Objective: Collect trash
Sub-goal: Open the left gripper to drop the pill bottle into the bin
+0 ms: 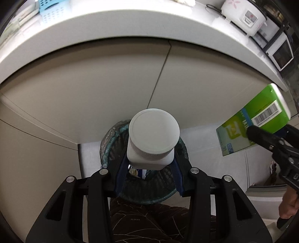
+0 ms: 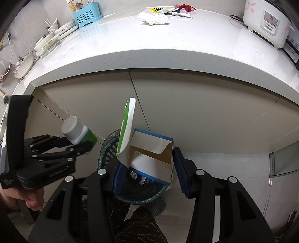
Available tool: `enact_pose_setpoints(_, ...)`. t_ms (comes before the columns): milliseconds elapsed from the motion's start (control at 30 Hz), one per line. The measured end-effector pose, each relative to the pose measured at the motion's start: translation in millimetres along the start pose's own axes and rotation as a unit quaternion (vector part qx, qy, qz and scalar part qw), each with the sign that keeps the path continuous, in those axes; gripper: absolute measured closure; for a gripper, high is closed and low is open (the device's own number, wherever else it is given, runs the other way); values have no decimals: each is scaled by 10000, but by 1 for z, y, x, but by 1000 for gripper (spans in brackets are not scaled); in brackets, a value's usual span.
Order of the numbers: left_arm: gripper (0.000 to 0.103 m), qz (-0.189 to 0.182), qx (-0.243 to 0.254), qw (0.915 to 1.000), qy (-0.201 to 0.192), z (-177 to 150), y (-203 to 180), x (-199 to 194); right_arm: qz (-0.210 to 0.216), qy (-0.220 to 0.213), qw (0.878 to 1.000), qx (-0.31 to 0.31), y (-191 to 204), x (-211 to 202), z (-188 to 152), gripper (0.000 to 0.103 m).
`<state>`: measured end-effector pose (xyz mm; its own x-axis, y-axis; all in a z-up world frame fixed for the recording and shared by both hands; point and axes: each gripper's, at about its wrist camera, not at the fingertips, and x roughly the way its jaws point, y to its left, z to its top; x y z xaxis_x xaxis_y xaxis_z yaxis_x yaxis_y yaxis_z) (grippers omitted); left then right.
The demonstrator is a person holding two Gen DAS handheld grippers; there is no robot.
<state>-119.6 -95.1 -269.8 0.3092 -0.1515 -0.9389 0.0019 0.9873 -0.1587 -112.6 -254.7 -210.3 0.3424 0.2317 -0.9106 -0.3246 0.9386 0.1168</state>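
My left gripper (image 1: 149,165) is shut on a white bottle (image 1: 153,138) with a ribbed white cap, held above a dark green mesh bin (image 1: 110,142) lined with plastic. From the right wrist view the bottle (image 2: 74,130) shows a green label and the left gripper (image 2: 82,144) sits left of the bin (image 2: 106,149). An open green, white and blue carton (image 2: 149,157) is clamped in my right gripper (image 2: 149,171), directly over the bin. The left wrist view has the carton (image 1: 248,125) and right gripper (image 1: 269,135) at the right edge. Some scraps lie inside the bin.
The white counter's (image 2: 168,54) edge overhangs beige cabinet doors (image 1: 112,84) just behind the bin. On the counter are a crumpled white tissue (image 2: 154,18), wrappers (image 2: 173,10), a blue caddy (image 2: 86,15) and a rice cooker (image 2: 267,22). A person's dark patterned trouser leg (image 1: 142,222) stands in front.
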Motion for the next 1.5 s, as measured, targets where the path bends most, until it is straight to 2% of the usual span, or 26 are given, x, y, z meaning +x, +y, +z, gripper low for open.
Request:
enact_pose_setpoints(567,59,-105,6,9999,83,3,-5,9,-99,105,9999,84,-15,2,-3,57)
enact_pose_setpoints(767,45,-72,-138,9999,14,6,4,6,-106,85,9998,117,-17,1,-2,57)
enact_pose_setpoints(833,36,-8,-186,9998,-58,7,9,1,-92,89,9998,148,-18,2,-1,57)
enact_pose_setpoints(933,31,12,-277,9995,-149,8,18,-6,-70,106,9998,149,-17,5,-1,57)
enact_pose_setpoints(1000,27,-7,-310,9992,-238,8,21,-12,-47,123,9998,120,-14,7,0,57)
enact_pose_setpoints(1133,11,52,-311,9982,-510,4,29,-31,35,159,9999,37,-4,13,4,57)
enact_pose_setpoints(1200,7,84,-346,9975,-606,3,37,-43,81,182,9998,-23,3,17,6,57)
enact_pose_setpoints(1500,6,298,-413,9965,-664,-1,56,-57,211,283,9991,-213,33,33,14,57)
